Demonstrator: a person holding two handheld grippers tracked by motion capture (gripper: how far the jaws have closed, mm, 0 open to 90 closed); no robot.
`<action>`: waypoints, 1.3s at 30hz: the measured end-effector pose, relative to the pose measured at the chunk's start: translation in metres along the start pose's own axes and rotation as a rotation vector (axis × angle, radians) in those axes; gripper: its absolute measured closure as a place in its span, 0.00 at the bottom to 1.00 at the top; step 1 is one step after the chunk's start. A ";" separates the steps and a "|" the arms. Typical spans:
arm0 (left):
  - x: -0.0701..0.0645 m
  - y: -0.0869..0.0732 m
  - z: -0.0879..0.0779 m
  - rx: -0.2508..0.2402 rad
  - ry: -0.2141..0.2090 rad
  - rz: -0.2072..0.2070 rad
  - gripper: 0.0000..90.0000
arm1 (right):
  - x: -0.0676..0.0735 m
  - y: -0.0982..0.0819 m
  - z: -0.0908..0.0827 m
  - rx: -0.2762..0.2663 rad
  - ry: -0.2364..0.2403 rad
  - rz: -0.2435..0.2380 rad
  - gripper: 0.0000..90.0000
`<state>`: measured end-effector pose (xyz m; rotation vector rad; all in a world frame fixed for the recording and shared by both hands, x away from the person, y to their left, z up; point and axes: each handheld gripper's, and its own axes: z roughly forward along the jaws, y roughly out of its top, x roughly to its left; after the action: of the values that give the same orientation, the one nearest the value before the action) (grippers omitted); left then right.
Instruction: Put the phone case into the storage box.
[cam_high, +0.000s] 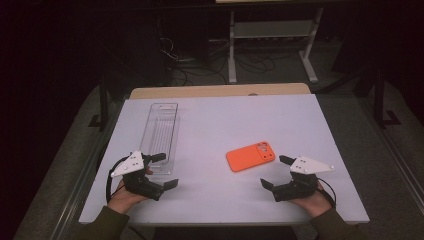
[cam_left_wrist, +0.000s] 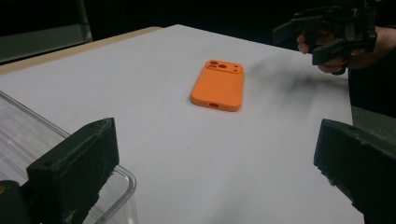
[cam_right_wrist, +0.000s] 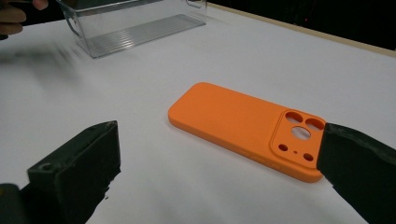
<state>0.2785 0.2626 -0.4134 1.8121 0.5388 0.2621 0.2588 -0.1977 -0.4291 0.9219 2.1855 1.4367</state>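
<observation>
The orange case (cam_high: 250, 156) lies flat on the white table (cam_high: 210, 125), back side up, just beside the right gripper (cam_high: 276, 171). It looks light, thin and a bit bendy, and maybe slippery. A good place to pinch it is across its long edges. Both the right gripper and the left gripper (cam_high: 161, 170) are wide open and hold nothing. A clear bin (cam_high: 160, 135) sits by the left one.

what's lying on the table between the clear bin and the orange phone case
Nothing: between the clear bin and the orange phone case the white table is bare, as the high view shows.
</observation>
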 end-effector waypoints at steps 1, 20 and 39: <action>0.000 0.000 0.000 0.002 0.001 0.002 0.00 | 0.000 0.000 0.000 0.001 -0.001 0.000 0.00; 0.000 0.002 0.000 -0.006 0.010 -0.008 0.00 | -0.003 0.001 -0.003 0.032 -0.025 0.007 0.00; -0.001 0.001 -0.001 -0.006 0.005 -0.003 0.00 | -0.013 0.005 0.003 0.120 -0.054 0.047 0.19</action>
<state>0.2771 0.2625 -0.4118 1.8054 0.5436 0.2662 0.2711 -0.2035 -0.4264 1.0474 2.2447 1.2974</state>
